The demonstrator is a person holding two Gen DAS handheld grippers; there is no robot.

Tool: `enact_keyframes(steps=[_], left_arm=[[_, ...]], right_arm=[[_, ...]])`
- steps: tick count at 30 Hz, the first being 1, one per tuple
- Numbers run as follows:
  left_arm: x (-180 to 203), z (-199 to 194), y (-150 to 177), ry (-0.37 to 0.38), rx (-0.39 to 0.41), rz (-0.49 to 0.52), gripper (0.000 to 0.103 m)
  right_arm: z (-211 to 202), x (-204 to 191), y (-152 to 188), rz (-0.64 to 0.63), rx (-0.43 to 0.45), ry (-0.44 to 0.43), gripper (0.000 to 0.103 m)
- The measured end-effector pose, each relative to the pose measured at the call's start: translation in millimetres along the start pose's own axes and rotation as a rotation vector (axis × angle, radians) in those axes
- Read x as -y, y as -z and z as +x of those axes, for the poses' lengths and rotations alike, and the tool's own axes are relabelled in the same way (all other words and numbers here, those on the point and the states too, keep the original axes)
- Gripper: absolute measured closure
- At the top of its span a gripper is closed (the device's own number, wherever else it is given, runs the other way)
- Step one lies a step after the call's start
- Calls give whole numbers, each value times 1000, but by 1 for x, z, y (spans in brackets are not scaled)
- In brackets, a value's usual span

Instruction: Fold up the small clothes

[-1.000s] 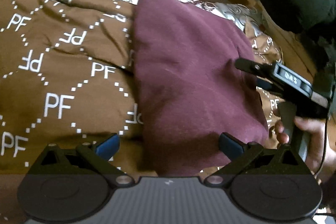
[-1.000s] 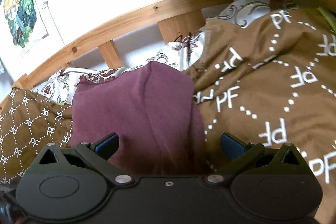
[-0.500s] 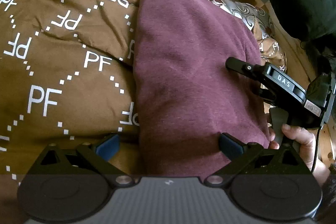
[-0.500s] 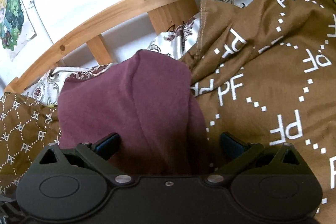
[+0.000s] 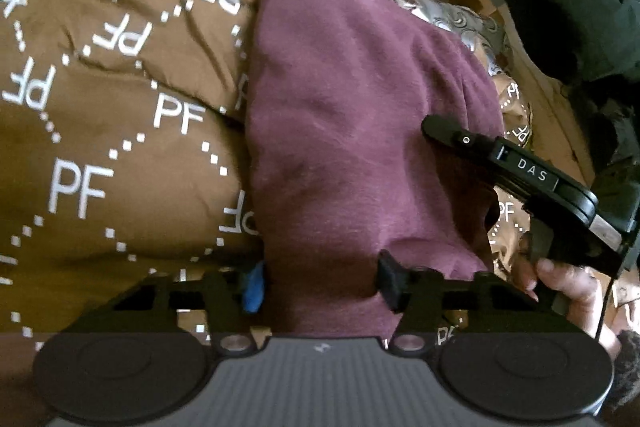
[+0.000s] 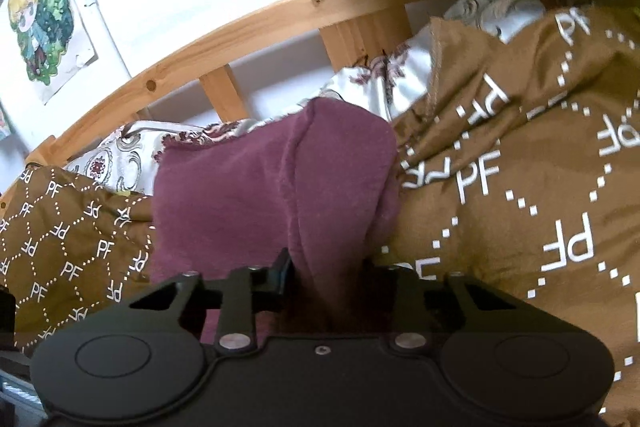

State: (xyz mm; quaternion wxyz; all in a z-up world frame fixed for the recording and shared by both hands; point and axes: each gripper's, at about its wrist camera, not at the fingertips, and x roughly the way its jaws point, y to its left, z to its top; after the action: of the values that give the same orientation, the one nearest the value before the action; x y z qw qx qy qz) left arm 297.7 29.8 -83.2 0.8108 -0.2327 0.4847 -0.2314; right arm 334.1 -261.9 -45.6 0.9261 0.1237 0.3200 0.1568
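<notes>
Both tools sit at the near hem of the garment (image 5: 352, 115), one at each end, which is how a cloth has to be taken if its edge is to lift evenly and carry over in a fold. Left tool (image 5: 320, 281) has just been closing: its blue pad is at the cloth's left edge and its black finger presses into the maroon fabric from the other side, so it appears to be pinching a broad bunch of the hem. Right tool (image 6: 326, 269) has also just been closing, tighter, and a narrow ridge of the garment is squeezed between its fingers; it is grasping the cloth.

From the left wrist view the right tool shows as a black body reaching over the garment's right side, with the person's hand (image 5: 568, 287) under it.

The garment lies lengthwise on the brown duvet (image 5: 100, 131) of a bed, its far end up near the wooden headboard (image 6: 248, 39) and a patterned pillow (image 6: 120, 155). That leaves room ahead for the hem to travel, I judge.
</notes>
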Motion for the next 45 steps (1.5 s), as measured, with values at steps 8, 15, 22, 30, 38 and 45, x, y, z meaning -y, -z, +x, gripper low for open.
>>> enact_keyframes(steps=[8,15,22,30,38,45], left_arm=[[29,-54,14,-160,171,165,53],[14,-90,11,-236,258,106,53],[-19,-99,-9,-275,306,80,52],[-52,-85,-15,-256,257,-12,49],[-53,-77,-16,-269,247,-17,43],[-50,-76,-16,-283,242,-25,38]], right_arm=[[-26,-48,-3,-141,91,-40,78],[-31,-101,-10,-253,151,-140,78],[4,-141,-23,-274,155,-166,78],[54,-144,-18,-256,86,-105,78],[61,-128,-14,-217,88,-50,61],[50,-132,-8,-292,122,-4,31]])
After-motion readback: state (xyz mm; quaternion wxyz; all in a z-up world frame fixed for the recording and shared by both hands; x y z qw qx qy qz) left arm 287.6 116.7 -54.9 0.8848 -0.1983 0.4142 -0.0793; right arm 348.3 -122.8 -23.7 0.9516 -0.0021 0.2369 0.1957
